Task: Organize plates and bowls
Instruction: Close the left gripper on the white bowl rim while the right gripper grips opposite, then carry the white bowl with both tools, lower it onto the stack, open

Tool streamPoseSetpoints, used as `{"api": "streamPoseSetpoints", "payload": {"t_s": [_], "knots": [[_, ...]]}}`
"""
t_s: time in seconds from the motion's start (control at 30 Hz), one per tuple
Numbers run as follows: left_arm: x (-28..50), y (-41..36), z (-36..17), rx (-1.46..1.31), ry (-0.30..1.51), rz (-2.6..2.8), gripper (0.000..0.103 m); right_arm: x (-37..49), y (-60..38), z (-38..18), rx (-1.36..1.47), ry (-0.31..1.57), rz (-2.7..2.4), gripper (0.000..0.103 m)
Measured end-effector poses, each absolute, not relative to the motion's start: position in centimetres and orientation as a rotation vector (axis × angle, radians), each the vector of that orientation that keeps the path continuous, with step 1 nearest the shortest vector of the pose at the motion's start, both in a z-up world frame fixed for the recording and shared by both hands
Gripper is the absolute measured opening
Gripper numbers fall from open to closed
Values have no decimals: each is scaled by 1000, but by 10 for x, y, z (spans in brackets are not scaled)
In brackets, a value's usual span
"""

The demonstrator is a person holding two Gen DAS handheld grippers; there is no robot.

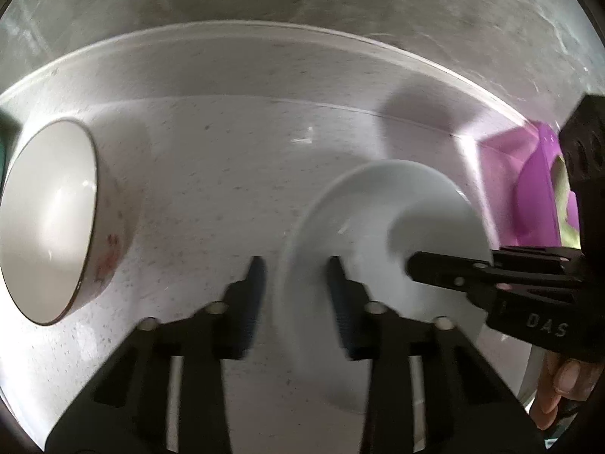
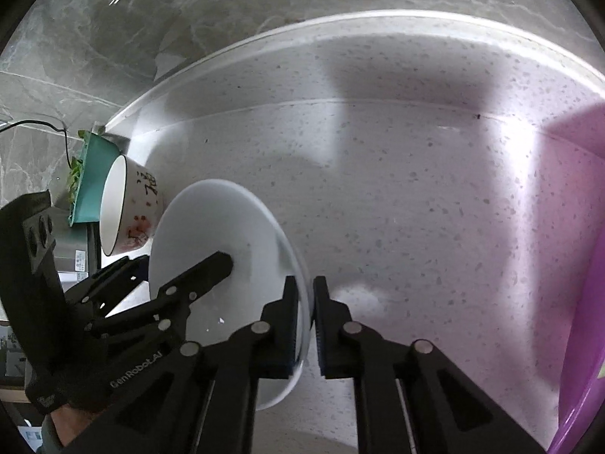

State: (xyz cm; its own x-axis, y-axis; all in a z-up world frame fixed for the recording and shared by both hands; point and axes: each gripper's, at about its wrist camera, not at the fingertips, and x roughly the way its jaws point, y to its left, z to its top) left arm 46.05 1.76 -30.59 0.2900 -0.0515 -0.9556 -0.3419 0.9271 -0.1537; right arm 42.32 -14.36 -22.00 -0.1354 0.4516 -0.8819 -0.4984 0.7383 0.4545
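Plate (image 2: 227, 234): plain pale white, glossy, unpatterned. Bowl (image 2: 128, 208): cream-white inside, dark brown line along the rim (image 1: 81, 283), outer wall white with a black brush-style character and red-pink blotches. Surface (image 2: 416, 208): off-white, flecked with small grey specks. Wall (image 2: 151, 19) behind: grey with paler marble-like veins. Left hand-held gripper (image 1: 295, 265) and right hand-held gripper (image 2: 304, 291): matt black with silver pins. Basin (image 2: 582, 302): bright purple. Tray (image 2: 92, 174): teal, holding green leaves.
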Motion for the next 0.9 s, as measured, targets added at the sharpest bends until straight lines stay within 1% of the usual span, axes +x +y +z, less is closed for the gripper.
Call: {"api": "streamPoseSetpoints", "payload": {"t_s": [0.03, 0.1, 0.23, 0.33, 0.63, 0.9], "knots": [[463, 15, -307, -359, 1267, 194, 21, 423, -143, -221, -38, 1497, 820, 10], [465, 15, -306, -376, 1261, 187, 20, 424, -145, -221, -29, 1497, 821, 10], [463, 19, -309, -414, 1255, 150, 15, 427, -152, -221, -18, 1502, 820, 10], [463, 15, -306, -427, 1256, 139, 15, 428, -155, -218, -10, 1499, 823, 10], [431, 4, -253, -408, 1214, 128, 15, 407, -170, -180, -5, 1461, 850, 11], [372, -49, -210, -387, 1180, 74, 16, 351, -215, -139, -14, 1425, 882, 13]]}}
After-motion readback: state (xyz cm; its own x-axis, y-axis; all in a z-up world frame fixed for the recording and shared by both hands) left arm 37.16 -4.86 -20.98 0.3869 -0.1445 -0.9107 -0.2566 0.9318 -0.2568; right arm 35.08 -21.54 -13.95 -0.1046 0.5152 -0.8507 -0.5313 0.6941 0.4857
